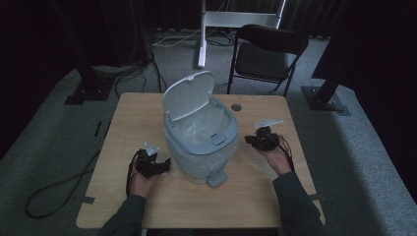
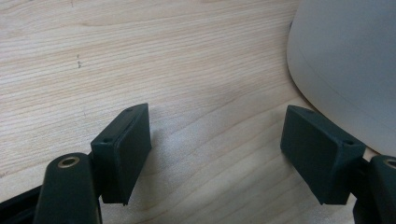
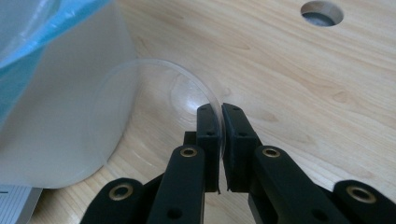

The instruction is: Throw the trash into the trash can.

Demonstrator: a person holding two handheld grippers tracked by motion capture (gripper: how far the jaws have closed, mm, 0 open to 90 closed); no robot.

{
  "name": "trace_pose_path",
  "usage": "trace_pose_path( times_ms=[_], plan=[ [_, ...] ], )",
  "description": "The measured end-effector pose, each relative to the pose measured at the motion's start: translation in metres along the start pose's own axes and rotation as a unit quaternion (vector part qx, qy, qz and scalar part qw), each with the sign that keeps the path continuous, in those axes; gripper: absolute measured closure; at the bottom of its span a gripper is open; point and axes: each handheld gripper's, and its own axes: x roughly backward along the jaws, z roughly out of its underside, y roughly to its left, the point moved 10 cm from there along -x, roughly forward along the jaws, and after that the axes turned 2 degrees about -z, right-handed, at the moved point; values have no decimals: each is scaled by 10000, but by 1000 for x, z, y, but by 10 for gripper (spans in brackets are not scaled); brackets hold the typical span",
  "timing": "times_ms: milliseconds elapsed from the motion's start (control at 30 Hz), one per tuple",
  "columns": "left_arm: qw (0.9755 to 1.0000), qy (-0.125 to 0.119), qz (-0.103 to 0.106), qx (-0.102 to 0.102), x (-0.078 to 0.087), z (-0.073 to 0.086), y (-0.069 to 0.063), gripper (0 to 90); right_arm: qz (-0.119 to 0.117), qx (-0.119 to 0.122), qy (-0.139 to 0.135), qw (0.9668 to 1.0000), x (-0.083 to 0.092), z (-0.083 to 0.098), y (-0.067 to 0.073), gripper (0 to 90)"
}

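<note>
Your right hand-held gripper has pinched the rim of a clear plastic lid just beside the open, bag-lined trash bin on the table, so the pickup looks done. Dropping it into the bin is left; your left hand-held gripper rests wide open and empty.

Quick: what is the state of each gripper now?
Left gripper: open, holding nothing.
Right gripper: closed on the rim of a clear plastic lid.
</note>
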Motion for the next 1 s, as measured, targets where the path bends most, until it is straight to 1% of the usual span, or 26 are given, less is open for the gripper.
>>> trace_pose_path(
  times_ms=[200,433,1000],
  plan=[
    [10000,0,0,1,0,0,0,243,101,-93,-211,9997,10,-5,-5,859],
    [10000,0,0,-1,0,0,0,243,188,-107,-401,9990,21,-14,-7,859],
    [10000,2,0,-2,0,0,0,243,238,-99,-635,9977,37,-24,-9,859]
  ],
)
